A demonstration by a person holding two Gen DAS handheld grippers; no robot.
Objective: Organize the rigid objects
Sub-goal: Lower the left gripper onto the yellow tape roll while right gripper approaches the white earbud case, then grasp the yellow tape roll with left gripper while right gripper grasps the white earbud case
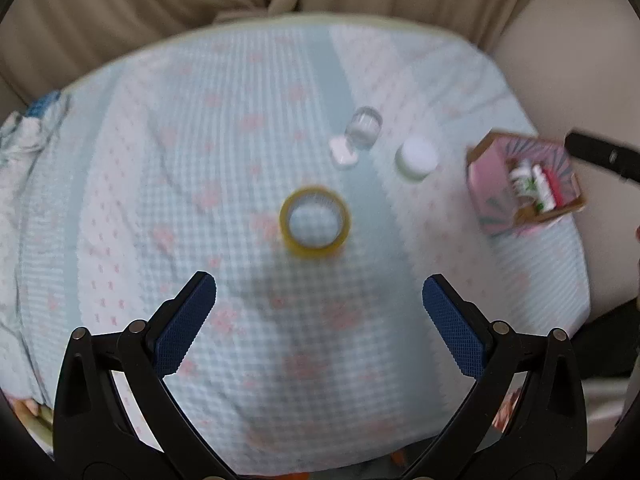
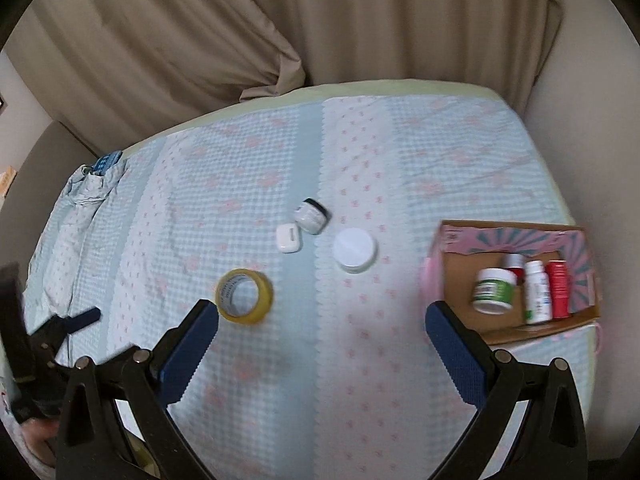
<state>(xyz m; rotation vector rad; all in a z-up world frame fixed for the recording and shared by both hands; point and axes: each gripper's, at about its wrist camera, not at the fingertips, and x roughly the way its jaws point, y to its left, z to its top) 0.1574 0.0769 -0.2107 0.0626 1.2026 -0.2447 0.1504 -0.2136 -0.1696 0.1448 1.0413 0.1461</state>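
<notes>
A yellow tape roll (image 1: 315, 218) (image 2: 245, 296) lies flat on the bed cover. Behind it are a small white earbud case (image 1: 343, 153) (image 2: 288, 237), a clear glass jar (image 1: 363, 125) (image 2: 312, 215) on its side, and a white-lidded jar (image 1: 417, 157) (image 2: 355, 249). A pink cardboard box (image 1: 524, 184) (image 2: 516, 276) at the right holds a green-labelled jar (image 2: 493, 291), a white bottle (image 2: 537, 297) and a red bottle (image 2: 558, 288). My left gripper (image 1: 320, 300) is open above the cloth, just short of the tape roll. My right gripper (image 2: 320, 332) is open and empty, between tape and box.
The light blue checked cover (image 2: 360, 160) with pink flowers spans the bed, bunched at the far left (image 2: 92, 188). Beige curtains (image 2: 200, 40) hang behind. The left gripper's fingers (image 2: 86, 315) show in the right wrist view, low at the left.
</notes>
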